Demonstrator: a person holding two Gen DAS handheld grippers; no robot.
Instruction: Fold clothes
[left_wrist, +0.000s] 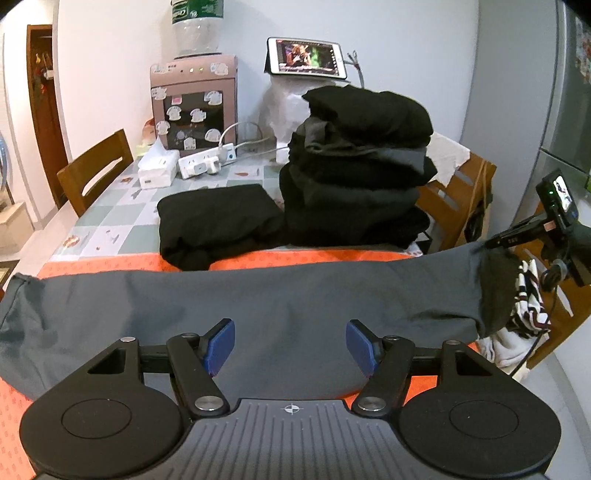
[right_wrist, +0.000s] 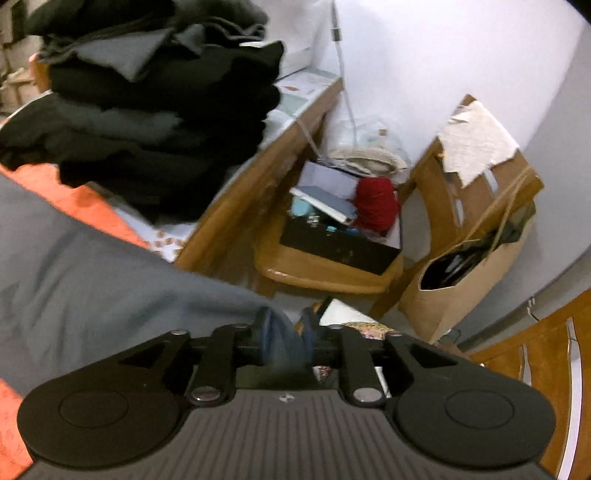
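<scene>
A grey garment (left_wrist: 258, 295) lies stretched across the orange mat (left_wrist: 122, 264) on the table. My left gripper (left_wrist: 290, 345) is open above the garment's near middle, blue pads (left_wrist: 221, 345) wide apart and empty. My right gripper (right_wrist: 286, 341) is shut on the garment's right end (right_wrist: 110, 280), pinching a bunched corner past the table edge. It also shows in the left wrist view (left_wrist: 491, 243), holding that end lifted. A tall stack of folded dark clothes (left_wrist: 358, 170) and one folded black piece (left_wrist: 218, 221) sit behind.
A tissue box (left_wrist: 157, 168), a power strip (left_wrist: 207, 162), a water dispenser (left_wrist: 194, 107) and a tablet (left_wrist: 306, 57) stand at the back. Wooden chairs stand left (left_wrist: 96, 170) and right (right_wrist: 332, 266), the right one cluttered. A paper bag (right_wrist: 469, 269) hangs there.
</scene>
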